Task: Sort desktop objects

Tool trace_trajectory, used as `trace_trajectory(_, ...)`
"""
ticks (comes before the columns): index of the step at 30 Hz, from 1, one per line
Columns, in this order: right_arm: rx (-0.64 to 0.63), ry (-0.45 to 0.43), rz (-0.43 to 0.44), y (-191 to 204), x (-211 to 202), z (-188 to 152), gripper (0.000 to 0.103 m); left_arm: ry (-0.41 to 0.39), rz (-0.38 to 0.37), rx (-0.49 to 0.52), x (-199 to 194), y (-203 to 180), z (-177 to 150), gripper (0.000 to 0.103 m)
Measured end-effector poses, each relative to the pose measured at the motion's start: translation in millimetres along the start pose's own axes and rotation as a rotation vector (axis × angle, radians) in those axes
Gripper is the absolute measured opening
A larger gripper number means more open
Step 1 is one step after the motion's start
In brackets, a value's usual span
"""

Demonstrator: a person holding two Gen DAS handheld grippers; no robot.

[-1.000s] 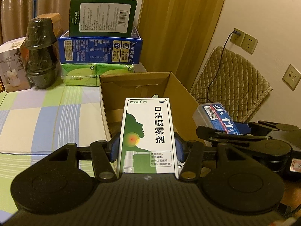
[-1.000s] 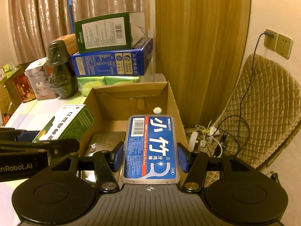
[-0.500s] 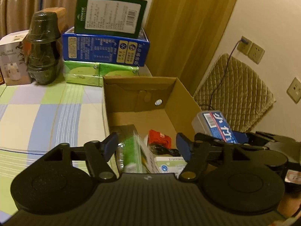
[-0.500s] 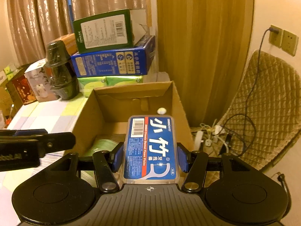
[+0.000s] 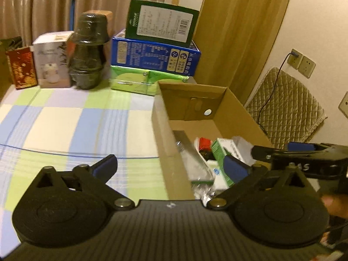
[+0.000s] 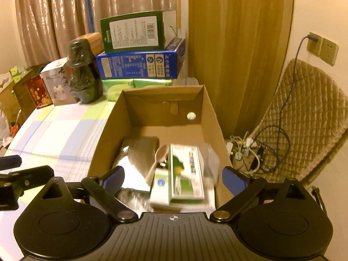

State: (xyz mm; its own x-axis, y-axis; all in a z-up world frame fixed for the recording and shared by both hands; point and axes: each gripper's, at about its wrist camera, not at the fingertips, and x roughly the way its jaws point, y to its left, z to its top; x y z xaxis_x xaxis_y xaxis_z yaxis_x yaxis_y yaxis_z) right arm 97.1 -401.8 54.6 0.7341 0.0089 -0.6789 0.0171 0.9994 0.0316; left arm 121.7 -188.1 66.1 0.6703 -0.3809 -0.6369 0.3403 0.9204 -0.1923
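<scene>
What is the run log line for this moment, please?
left hand-held gripper: open, empty | right hand-held gripper: open, empty | green spray box: in cardboard box

Warm, yellowish indoor light all over, fairly dim, no daylight through the shiny beige pleated curtains (image 6: pixel 65 17), just soft glare streaks on the folds. Heavy fisheye bending at the edges, dark vignette in the corners. Motion smear on the white-and-green medicine carton (image 6: pixel 187 174) inside the open brown cardboard box (image 6: pixel 208 117). Pastel checked tablecloth (image 5: pixel 65 119) streaky in the left view. Soft shadows only.
</scene>
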Motion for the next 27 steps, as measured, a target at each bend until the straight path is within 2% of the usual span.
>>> trace_trajectory(2,-0.002,0.007,-0.006,4,-15,-10,0.097,-0.009,0.029,0.008,-14,0,-10,0.102)
trace_trajectory(7,0.015,0.013,-0.028,12,-50,-37,0.1,0.015,0.015,0.035,-45,-4,-34,0.102)
trace_trajectory(11,0.026,0.015,-0.039,19,-76,-58,0.101,0.054,-0.02,0.021,-64,-6,-52,0.102)
trace_trajectory(14,0.048,0.021,-0.042,22,-92,-72,0.101,0.069,-0.019,0.012,-78,-8,-65,0.102)
trace_trajectory(19,0.061,0.034,-0.048,25,-106,-89,0.101,0.082,-0.031,0.008,-91,-9,-77,0.102)
trace_trajectory(27,0.062,0.027,-0.042,29,-115,-94,0.101,0.052,-0.026,0.031,-102,-15,-81,0.102)
